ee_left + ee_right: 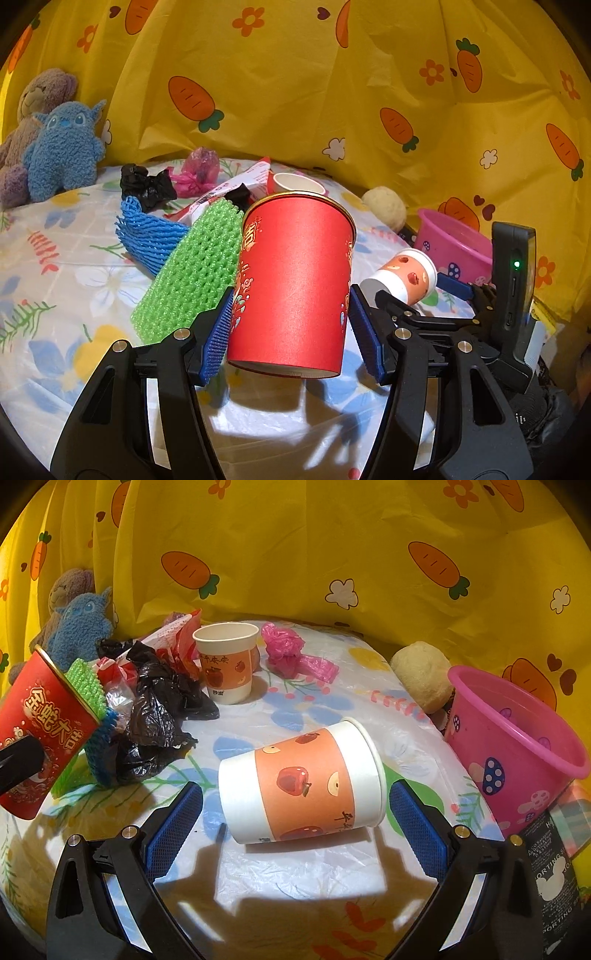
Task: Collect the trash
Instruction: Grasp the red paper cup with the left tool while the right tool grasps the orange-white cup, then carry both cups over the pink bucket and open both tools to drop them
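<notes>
A red paper cup (291,288) is clamped between the blue pads of the left gripper (291,317) and is held above the flowered tablecloth (55,266), mouth tilted away. The right gripper (295,812) is spread wide around an apple-print cup (306,782) lying on its side, neither pad touching it. A pink bin (517,753) is seen at the right edge. Farther left, black bags (155,709) and a second, upright apple-print cup (227,662) are gathered.

Left claw (290,321) clamped; right claw (295,816) spread.
</notes>
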Available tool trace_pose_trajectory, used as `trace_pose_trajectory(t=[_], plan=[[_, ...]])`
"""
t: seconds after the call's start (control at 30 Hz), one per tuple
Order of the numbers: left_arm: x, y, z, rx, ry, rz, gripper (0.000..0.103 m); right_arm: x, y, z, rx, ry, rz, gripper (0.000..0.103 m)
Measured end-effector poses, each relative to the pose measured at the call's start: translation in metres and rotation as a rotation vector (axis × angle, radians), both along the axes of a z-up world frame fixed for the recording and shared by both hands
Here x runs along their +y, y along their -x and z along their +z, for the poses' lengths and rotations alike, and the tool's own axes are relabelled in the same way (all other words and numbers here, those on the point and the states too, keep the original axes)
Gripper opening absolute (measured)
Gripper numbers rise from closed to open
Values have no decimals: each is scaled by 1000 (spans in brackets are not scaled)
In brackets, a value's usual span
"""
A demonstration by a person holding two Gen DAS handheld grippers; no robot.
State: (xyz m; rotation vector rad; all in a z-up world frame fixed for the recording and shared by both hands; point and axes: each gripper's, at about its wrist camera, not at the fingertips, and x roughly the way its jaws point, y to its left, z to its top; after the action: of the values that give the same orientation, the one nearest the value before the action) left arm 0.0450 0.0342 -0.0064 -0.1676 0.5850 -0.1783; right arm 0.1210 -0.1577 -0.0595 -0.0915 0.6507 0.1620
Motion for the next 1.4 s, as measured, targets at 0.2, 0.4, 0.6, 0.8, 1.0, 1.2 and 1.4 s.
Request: trace_pose_trajectory(t=[0.2, 0.4, 0.6, 0.8, 1.0, 1.2, 1.4], plan=[[-2, -2, -5, 7, -1, -14, 59, -3, -6, -3, 17, 1, -10, 86], [-3, -4, -6, 8, 3, -19, 59, -13, 4, 1, -23, -32, -17, 83], [-11, -4, -4, -3, 2, -45, 59, -25, 25, 16, -92, -70, -35, 83], [-22, -1, 0, -15, -5, -73, 59, -31, 39, 28, -136, -93, -33, 83], [-33, 2, 8, -32, -4, -107, 59, -38, 45, 34, -153, -121, -36, 83], [-50, -4, 18, -54, -26, -137, 58, -50, 49, 40, -188, -132, -62, 83], [-82, -24, 40, -86, -18, -212, 58, -74, 43, 52, -236, -115, -141, 83]])
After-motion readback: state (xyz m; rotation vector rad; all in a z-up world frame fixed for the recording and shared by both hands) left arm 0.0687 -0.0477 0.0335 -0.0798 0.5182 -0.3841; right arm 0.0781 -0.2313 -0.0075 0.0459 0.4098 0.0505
